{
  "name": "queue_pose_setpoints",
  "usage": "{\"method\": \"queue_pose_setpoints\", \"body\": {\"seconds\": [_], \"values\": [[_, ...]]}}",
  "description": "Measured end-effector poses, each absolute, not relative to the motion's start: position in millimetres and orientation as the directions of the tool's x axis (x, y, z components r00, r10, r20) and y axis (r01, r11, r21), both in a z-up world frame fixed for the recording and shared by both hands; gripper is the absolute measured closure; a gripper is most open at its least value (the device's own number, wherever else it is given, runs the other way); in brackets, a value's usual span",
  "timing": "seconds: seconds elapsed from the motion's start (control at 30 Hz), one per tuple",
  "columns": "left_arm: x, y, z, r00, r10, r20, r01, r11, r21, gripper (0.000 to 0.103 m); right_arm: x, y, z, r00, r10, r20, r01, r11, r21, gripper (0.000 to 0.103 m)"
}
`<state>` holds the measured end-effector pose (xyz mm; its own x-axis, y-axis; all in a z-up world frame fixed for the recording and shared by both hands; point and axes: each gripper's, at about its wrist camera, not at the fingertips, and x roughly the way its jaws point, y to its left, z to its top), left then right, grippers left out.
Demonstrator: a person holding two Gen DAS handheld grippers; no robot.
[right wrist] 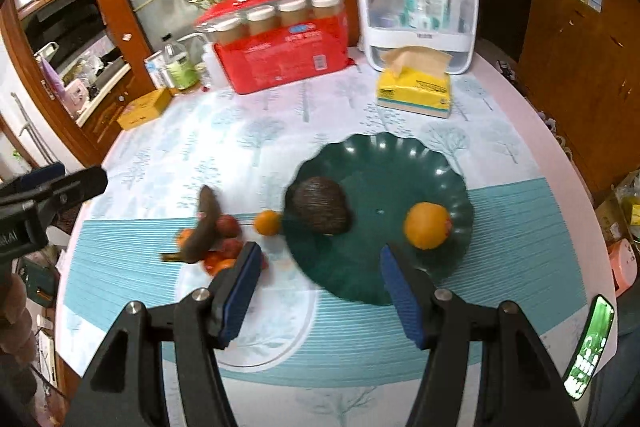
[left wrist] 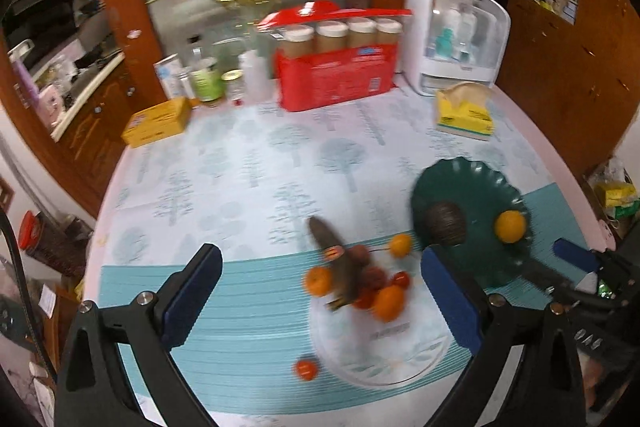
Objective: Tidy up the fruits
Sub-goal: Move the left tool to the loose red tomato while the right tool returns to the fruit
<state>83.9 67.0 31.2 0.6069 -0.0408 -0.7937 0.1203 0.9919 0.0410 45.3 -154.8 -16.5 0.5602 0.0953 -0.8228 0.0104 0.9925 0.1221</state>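
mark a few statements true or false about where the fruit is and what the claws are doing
1. The green plate holds an orange and a dark brown round fruit. True.
2. The right claw is shut on the orange. False: its jaws are spread wide and hold nothing.
3. The dark banana lies on the pile of small fruit on the clear plate. True.
4. The left claw grips the banana. False: it is open and empty.
5. The yellow tissue box stands on the green plate. False: it stands on the tablecloth behind the plate.
6. A small red fruit lies on the mat beside the clear plate. True.
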Motion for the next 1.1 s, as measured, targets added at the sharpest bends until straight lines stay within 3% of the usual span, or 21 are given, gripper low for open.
{"method": "queue_pose_setpoints", "body": {"seconds": [0.2,0.5,0.83,1.1], "values": [[66.2,120.3,-2.4,0.574,0.019,-0.819,0.055,0.997,0.062,0.004,39.5,-112.9,-17.2,0.545,0.115,-0.830,-0.033,0.993,0.116,0.040],[47.4,141.3,-89.4,0.394,-0.077,-0.916,0.123,0.992,-0.031,0.004,37.6,-67.6,-58.3,0.484,0.119,-0.867,-0.063,0.993,0.101,0.040],[35.3,130.5,-143.4,0.392,-0.128,-0.911,0.137,0.987,-0.080,0.006,47.7,-53.6,-109.9,0.419,0.121,-0.900,-0.047,0.993,0.111,0.040],[33.0,129.9,-157.6,0.394,-0.163,-0.904,0.109,0.985,-0.130,0.024,67.5,-48.5,-143.6,0.400,0.118,-0.909,-0.033,0.993,0.115,0.041]]}}
